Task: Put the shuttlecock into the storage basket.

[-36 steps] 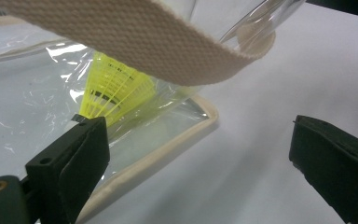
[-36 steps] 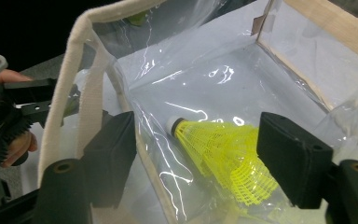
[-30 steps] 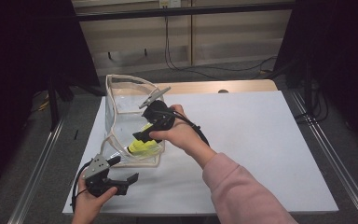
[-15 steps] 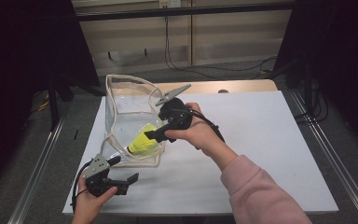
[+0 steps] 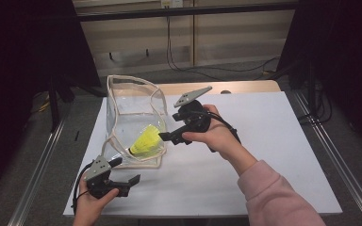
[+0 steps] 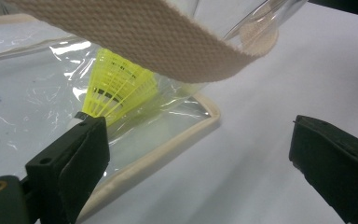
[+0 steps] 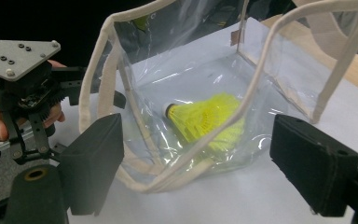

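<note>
Shuttlecock [image 5: 145,142] is lying inside the clear bag [image 5: 132,101] on the table [image 5: 273,141], and you are holding your right hand-held gripper [image 5: 166,138], jaws just opened and empty, beside the bag, while your left hand-held gripper [image 5: 125,180] is resting open.

The high view looks forward and down over the desk [image 5: 264,155]. Each gripper view sits close behind its own jaws; both face the clear bag [image 7: 242,70] holding the yellow shuttlecock [image 6: 121,88].
</note>
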Available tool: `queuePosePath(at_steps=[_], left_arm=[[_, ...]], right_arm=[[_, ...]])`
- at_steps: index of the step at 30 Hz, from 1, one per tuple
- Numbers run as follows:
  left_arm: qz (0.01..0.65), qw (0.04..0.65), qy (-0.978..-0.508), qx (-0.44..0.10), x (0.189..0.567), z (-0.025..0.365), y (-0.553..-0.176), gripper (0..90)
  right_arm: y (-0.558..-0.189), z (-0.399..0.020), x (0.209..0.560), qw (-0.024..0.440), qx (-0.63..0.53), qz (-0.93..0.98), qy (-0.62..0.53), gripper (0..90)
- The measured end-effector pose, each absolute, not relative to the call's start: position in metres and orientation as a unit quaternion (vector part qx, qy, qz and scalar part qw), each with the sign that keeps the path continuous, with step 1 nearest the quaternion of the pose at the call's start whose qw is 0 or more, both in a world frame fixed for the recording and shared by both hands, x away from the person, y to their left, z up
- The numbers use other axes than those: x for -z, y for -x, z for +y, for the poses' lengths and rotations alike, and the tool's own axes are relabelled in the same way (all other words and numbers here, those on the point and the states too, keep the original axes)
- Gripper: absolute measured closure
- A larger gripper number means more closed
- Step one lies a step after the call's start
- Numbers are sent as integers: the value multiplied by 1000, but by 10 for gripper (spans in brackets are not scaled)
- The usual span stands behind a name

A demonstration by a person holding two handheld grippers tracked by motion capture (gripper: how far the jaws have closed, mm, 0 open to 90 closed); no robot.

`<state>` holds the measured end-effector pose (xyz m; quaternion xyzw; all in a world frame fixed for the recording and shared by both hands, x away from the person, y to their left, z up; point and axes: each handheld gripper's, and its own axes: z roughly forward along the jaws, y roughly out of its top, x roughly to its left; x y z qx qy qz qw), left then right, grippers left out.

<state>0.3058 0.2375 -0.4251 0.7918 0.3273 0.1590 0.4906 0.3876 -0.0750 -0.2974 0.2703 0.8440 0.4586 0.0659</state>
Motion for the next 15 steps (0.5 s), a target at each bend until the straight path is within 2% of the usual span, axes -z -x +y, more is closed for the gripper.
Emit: queuePosePath(at_steps=[15], left_arm=[[329, 486, -793, -161, 425, 237, -306, 50]], right_arm=[[-381, -112, 306, 81, -474, 830, -283, 163]])
